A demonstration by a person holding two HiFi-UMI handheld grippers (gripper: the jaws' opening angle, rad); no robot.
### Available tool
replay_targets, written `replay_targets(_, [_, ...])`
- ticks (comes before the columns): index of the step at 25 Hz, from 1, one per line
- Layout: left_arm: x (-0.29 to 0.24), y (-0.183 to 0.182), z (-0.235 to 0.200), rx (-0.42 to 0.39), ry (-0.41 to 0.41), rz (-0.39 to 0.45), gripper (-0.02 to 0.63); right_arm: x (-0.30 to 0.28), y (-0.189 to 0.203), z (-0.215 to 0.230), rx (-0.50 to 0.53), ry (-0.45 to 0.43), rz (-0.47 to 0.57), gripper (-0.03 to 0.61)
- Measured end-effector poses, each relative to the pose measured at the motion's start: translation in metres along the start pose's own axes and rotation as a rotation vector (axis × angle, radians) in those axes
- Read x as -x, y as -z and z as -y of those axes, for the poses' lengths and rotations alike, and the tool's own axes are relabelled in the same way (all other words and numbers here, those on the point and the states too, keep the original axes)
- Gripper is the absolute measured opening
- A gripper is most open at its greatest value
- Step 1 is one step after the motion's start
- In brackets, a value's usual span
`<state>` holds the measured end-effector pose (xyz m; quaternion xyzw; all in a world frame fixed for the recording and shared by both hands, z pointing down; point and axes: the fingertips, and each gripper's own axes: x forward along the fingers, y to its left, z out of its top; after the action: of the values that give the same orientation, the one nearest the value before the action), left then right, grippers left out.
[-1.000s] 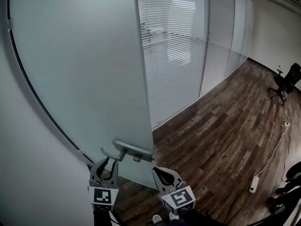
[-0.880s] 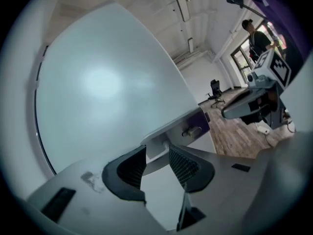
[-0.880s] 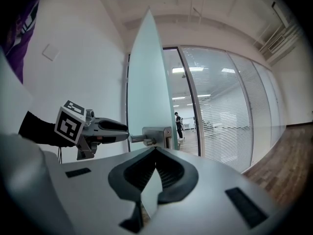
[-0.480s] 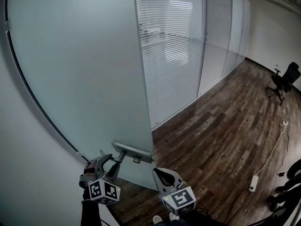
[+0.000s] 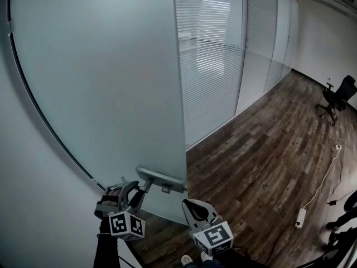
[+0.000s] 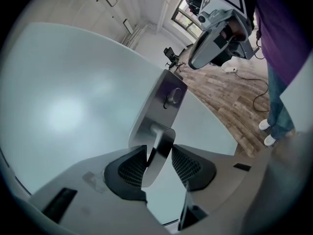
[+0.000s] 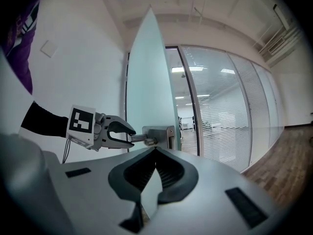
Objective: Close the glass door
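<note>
both left gripper [image 6: 159, 150] jaws, just spread, flank the door handle [image 6: 161, 140] (right gripper [image 7: 155, 152] jaws pressed together).

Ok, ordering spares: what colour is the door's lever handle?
Silver metal lever handle, clearest in left gripper view.

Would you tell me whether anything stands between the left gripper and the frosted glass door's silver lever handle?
Nothing visible does. The silver lever handle of the frosted glass door already lies between the jaws of the left gripper, which have just been opening.
</note>
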<state>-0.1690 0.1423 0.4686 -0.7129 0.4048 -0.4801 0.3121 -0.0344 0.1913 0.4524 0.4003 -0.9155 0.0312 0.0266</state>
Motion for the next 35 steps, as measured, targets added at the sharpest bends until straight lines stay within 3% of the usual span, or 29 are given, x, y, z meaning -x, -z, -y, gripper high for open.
replay_targets(3, [-0.003,0.000,0.000,-0.058,0.019,-0.004,0.154,-0.005,0.000,-0.003,0.003,-0.011,-0.003,-0.009])
replay_targets(9, [-0.008,-0.003,0.010,-0.273,0.046,-0.008,0.123,-0.006,0.007,-0.004,0.009,-0.021,-0.007,-0.009])
replay_targets(11, [-0.006,-0.003,0.009,-0.301,0.050,-0.008,0.115,-0.007,0.006,-0.005,0.011,-0.020,-0.007,-0.009])
replay_targets(22, [-0.015,-0.003,-0.001,-0.140,0.045,-0.035,0.117,-0.019,0.003,-0.008,0.012,-0.029,-0.012,-0.009])
replay_targets(35, [-0.040,-0.008,-0.010,-0.103,0.066,-0.097,0.118,-0.022,0.005,0.010,-0.024,0.024,-0.044,-0.009])
